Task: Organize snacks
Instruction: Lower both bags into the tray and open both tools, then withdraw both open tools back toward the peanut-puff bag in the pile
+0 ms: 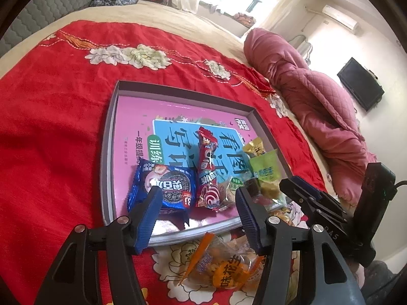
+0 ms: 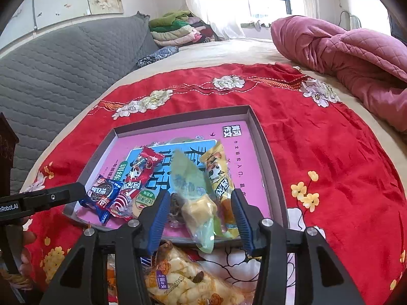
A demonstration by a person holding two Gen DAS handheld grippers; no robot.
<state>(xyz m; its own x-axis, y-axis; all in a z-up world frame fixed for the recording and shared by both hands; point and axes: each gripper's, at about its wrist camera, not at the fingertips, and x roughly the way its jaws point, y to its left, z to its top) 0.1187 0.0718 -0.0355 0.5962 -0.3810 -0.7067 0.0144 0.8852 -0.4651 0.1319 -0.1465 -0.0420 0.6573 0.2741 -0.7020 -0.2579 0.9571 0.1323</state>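
Snack packets heaped in a shallow grey tray (image 1: 108,137) on a red bedspread (image 1: 51,127), blue biscuit packet (image 1: 166,186) just beyond the left gripper (image 1: 198,198), jaws spread, green packet (image 2: 195,193) between the right gripper (image 2: 201,203) jaws, seemingly unpinched.

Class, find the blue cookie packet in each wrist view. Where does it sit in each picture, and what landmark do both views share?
Left wrist view: blue cookie packet lower centre-left, in the tray's near left corner.
Right wrist view: blue cookie packet lower left, in that same corner.
Shared landmark: the long red snack packet lying just to its right.
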